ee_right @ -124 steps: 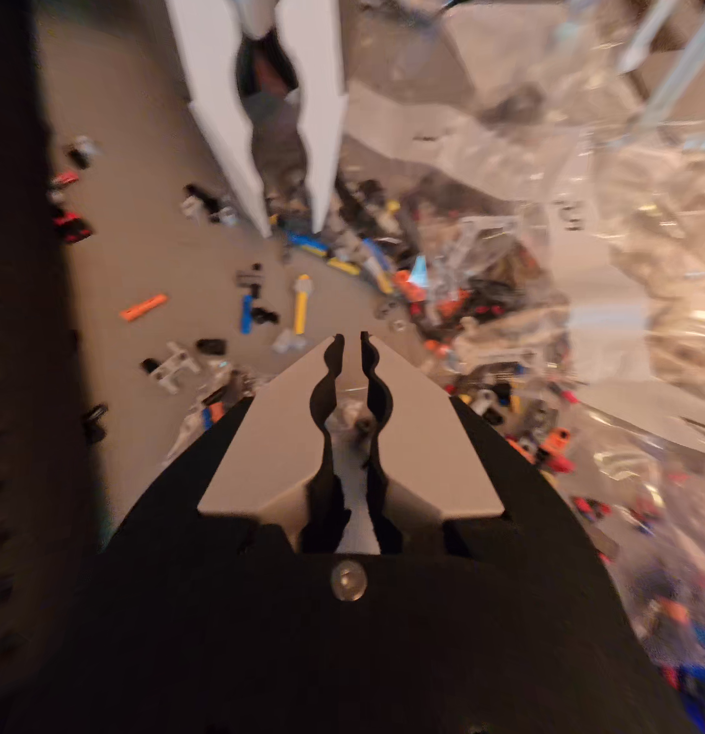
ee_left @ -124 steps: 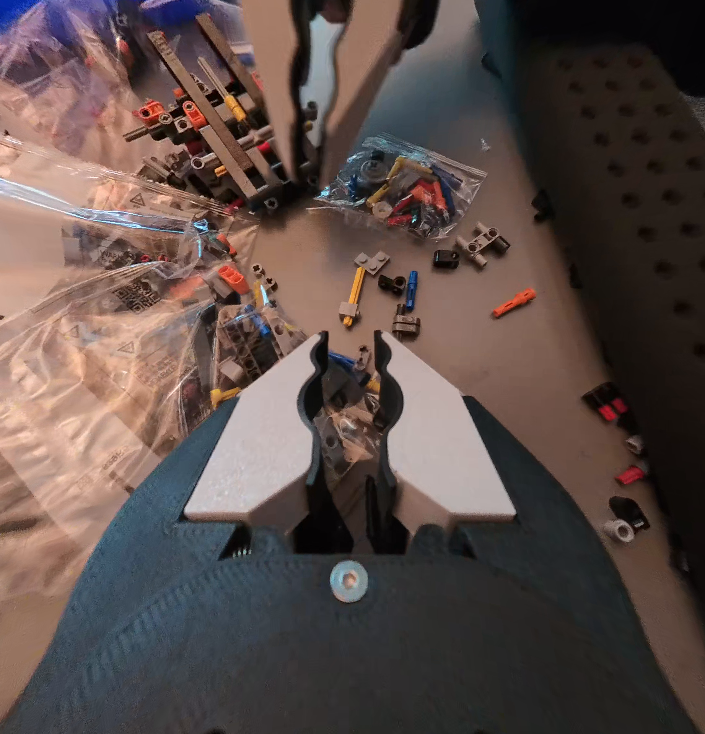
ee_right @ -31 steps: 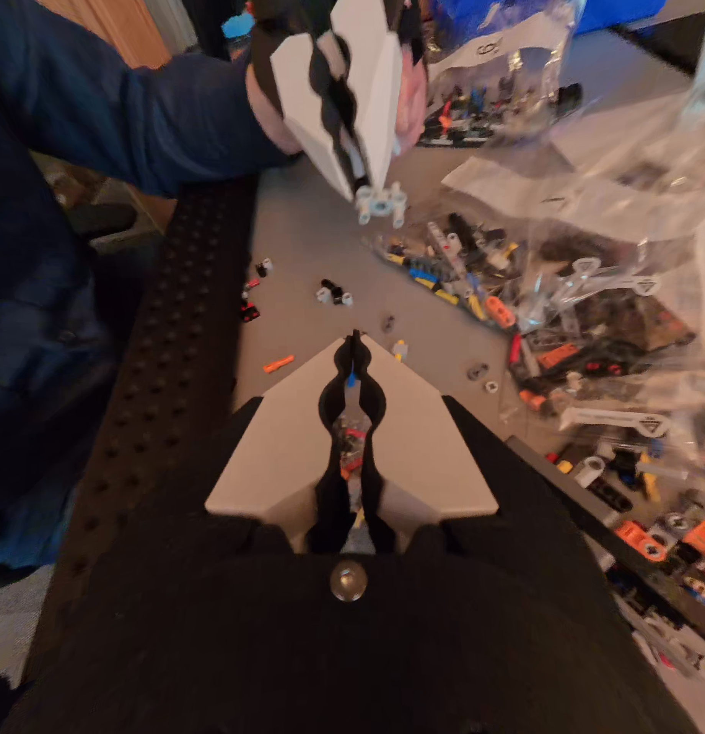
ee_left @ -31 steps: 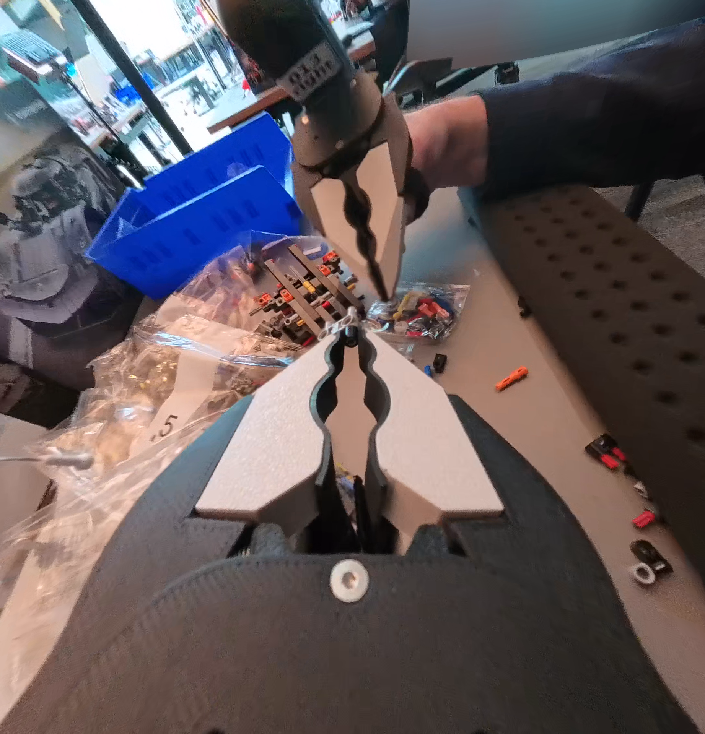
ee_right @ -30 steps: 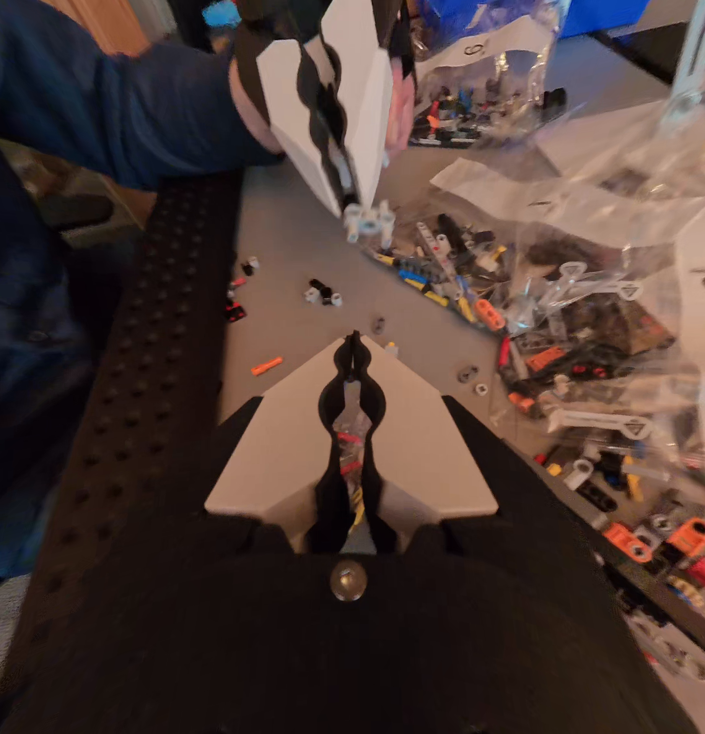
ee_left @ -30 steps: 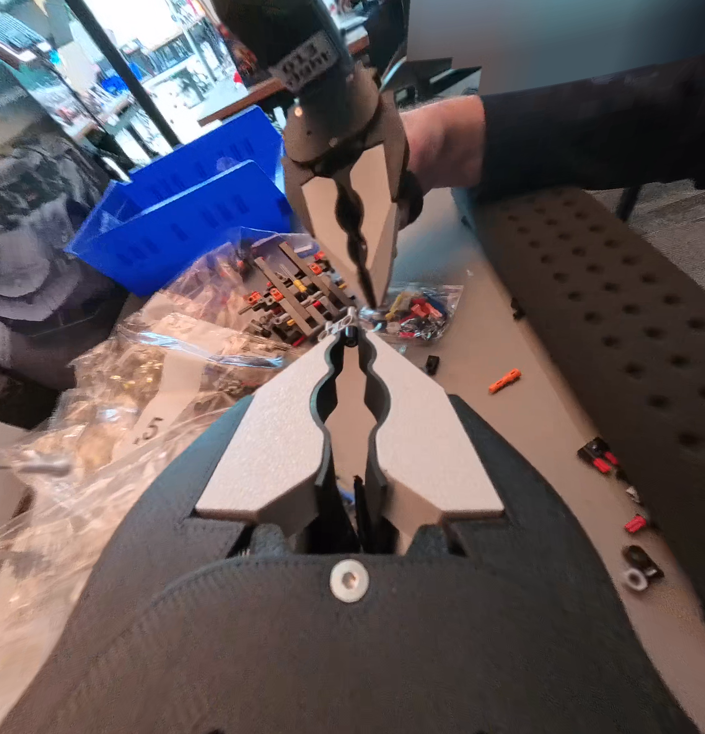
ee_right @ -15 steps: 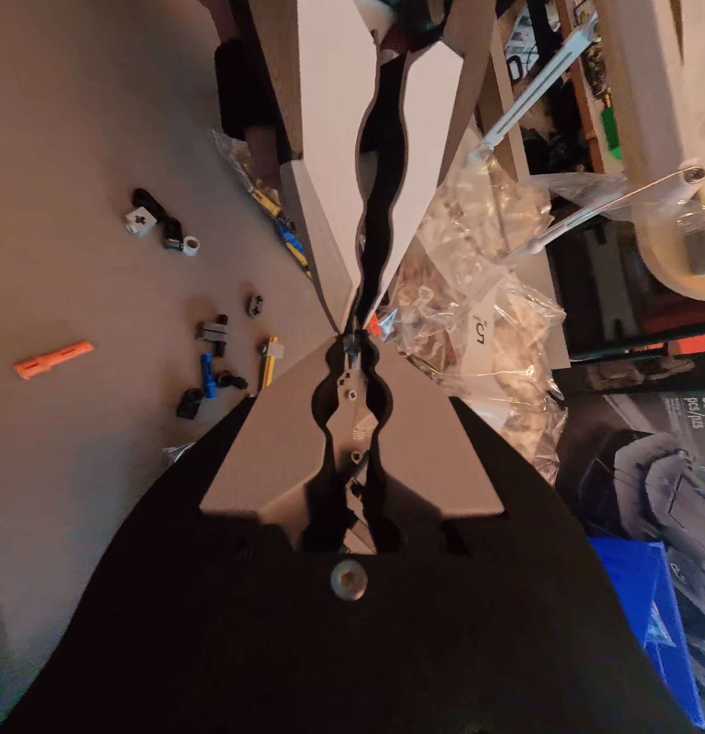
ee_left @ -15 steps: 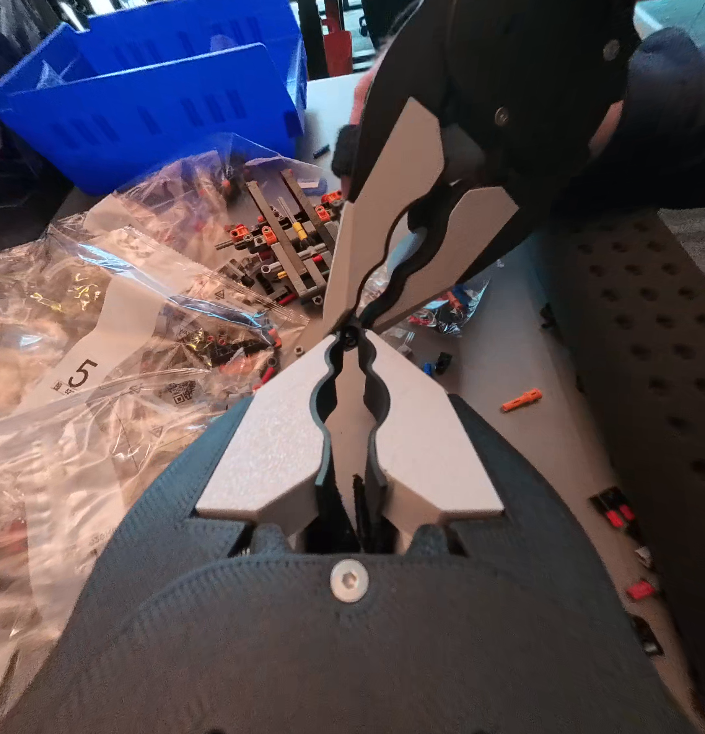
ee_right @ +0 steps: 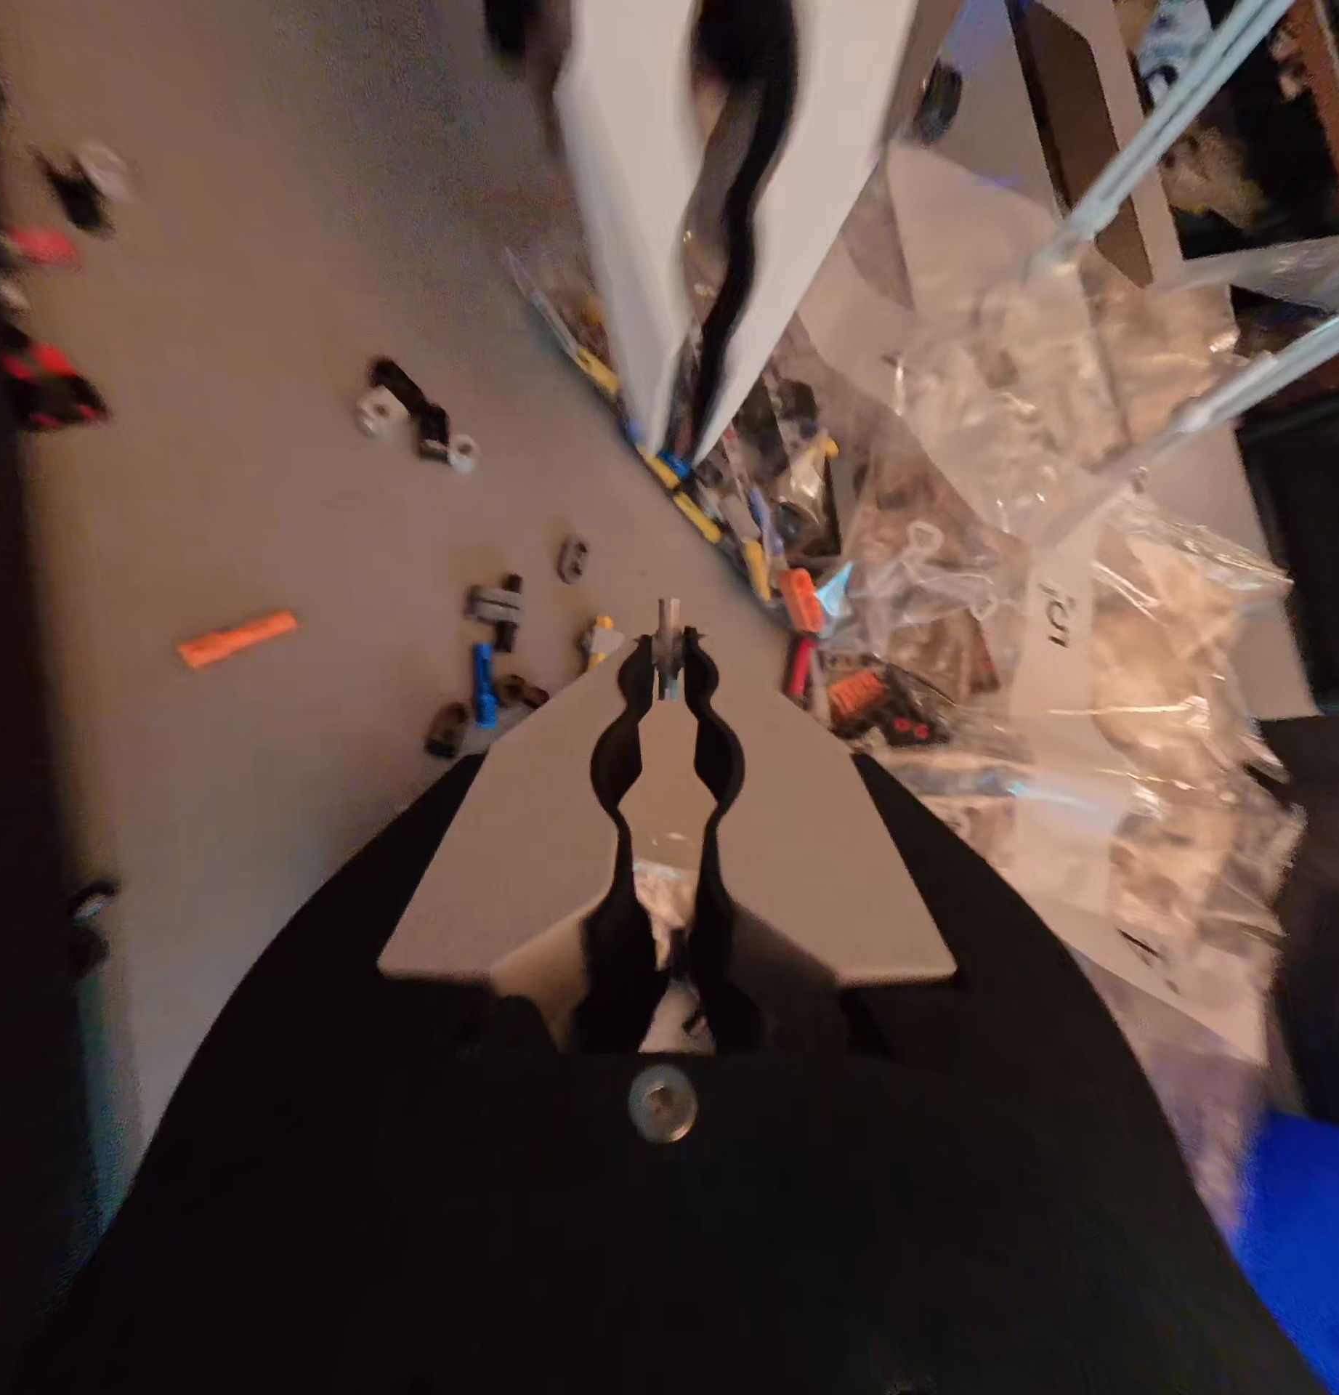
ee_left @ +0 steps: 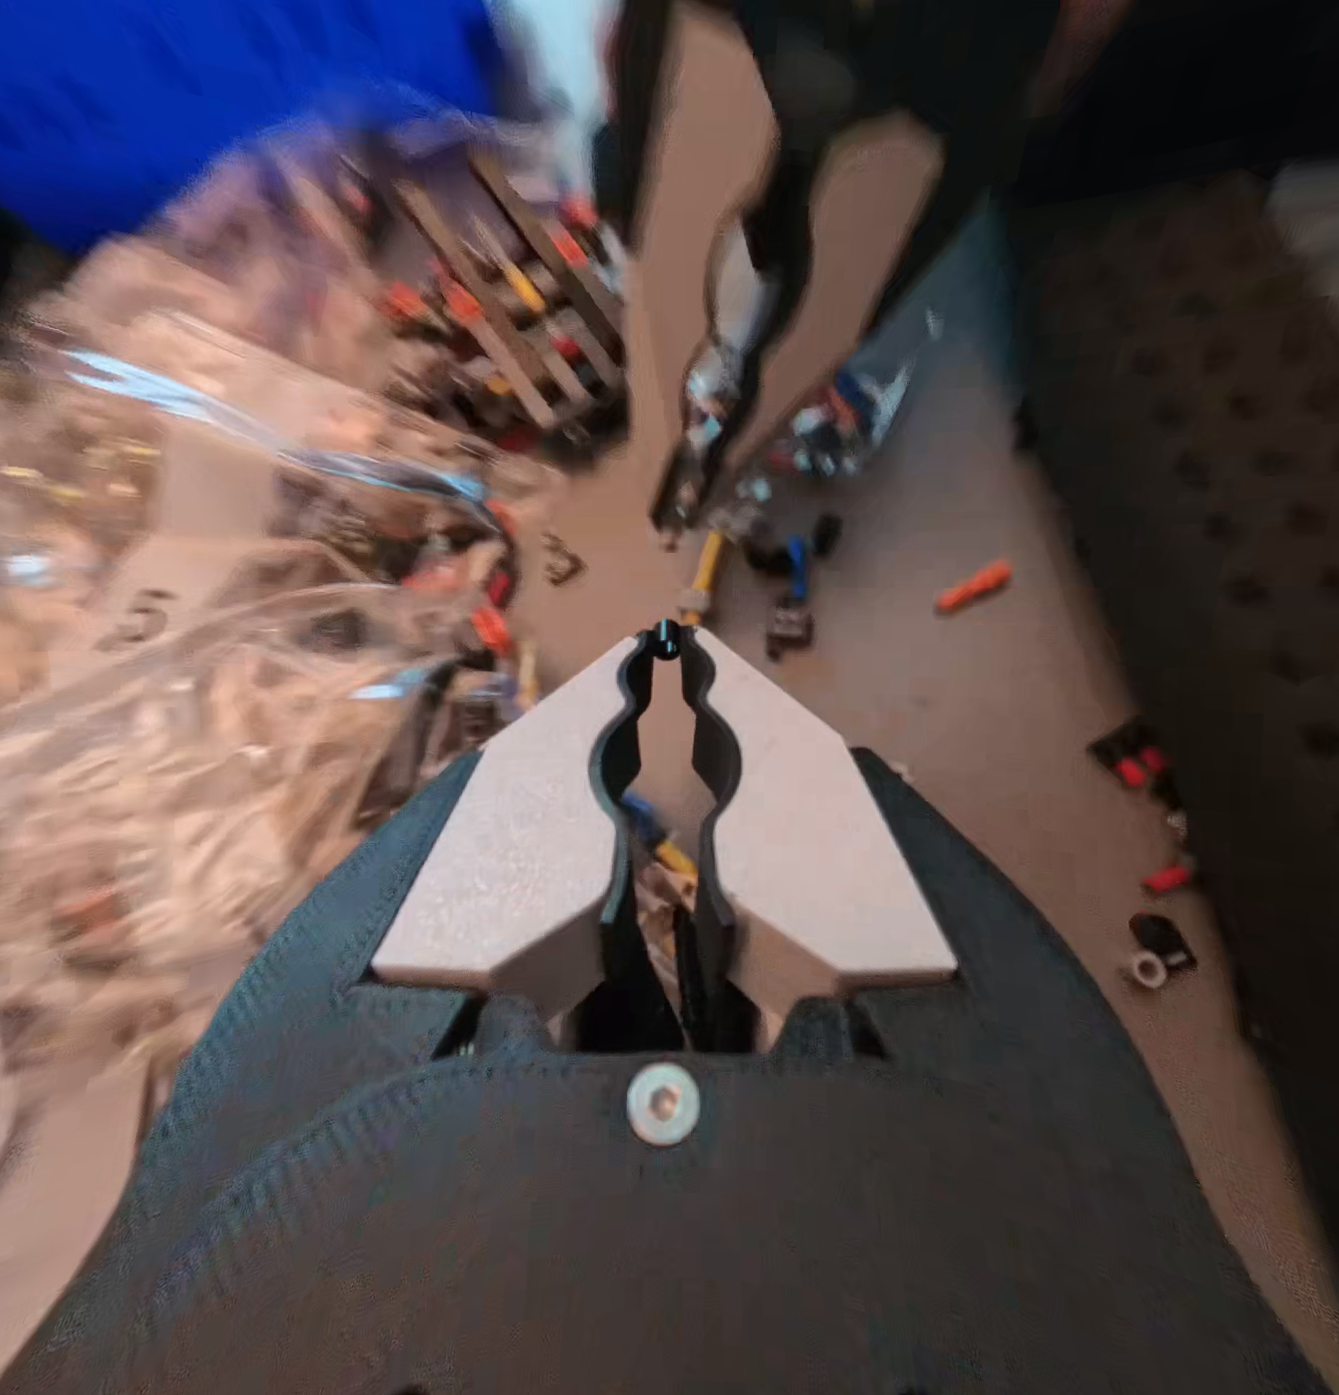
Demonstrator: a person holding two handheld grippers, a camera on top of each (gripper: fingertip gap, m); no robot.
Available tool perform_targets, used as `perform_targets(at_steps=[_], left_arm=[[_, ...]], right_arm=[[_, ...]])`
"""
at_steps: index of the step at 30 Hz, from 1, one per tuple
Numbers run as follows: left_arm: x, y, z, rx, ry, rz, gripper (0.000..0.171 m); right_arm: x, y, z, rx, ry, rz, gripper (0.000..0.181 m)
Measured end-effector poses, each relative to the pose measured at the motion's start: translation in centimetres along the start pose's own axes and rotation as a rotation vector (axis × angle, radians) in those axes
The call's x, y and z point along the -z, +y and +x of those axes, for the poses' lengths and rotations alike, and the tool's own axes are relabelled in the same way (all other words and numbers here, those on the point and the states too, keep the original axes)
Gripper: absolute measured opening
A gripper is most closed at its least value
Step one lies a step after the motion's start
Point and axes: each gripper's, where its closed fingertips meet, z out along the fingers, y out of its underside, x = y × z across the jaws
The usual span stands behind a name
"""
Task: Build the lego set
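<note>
- Two hand-held grippers are over the tabletop (ee_right: 289, 226).
- The left hand-held gripper (ee_left: 664, 648) pinches one small black pin (ee_left: 664, 649) at its fingertips; the pin's axis cannot be told.
- The right hand-held gripper (ee_right: 668, 655) clamps one grey connector (ee_right: 668, 638), long axis pointing straight ahead past its tips.
- One orange pin (ee_right: 237, 638) lies near the tabletop's dark edge, one blue pin (ee_right: 484, 683) between it and the clear bags (ee_right: 1066, 604).

The flat grey desk (ee_right: 289, 249) carries small loose plastic pieces ahead-left of the right claw (ee_right: 668, 642), an orange pin (ee_right: 236, 628) among them; crinkled clear bags (ee_right: 1066, 604), seemingly holding parts, lie ahead-right.
</note>
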Motion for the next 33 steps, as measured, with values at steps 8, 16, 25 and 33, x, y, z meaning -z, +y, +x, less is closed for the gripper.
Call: perform_targets(at_steps=[8, 16, 25, 33], left_arm=[[-3.1, 2.1, 2.3, -0.02, 0.108, -0.107, 0.008], [-3.0, 2.7, 2.4, 0.0, 0.126, -0.124, 0.02], [-3.6, 2.6, 3.9, -0.085, 0.161, -0.15, 0.024], [-0.8, 2.4, 2.3, -0.047, 0.121, -0.114, 0.023]], right_arm=[[-1.1, 0.7, -1.6, -0.112, -0.159, -0.012, 0.005], [-1.2, 0.6, -2.0, -0.164, -0.203, -0.005, 0.013], [-0.7, 0.8, -2.5, -0.184, -0.255, 0.014, 0.01], [-0.6, -1.0, -3.5, -0.144, -0.294, 0.077, 0.012]])
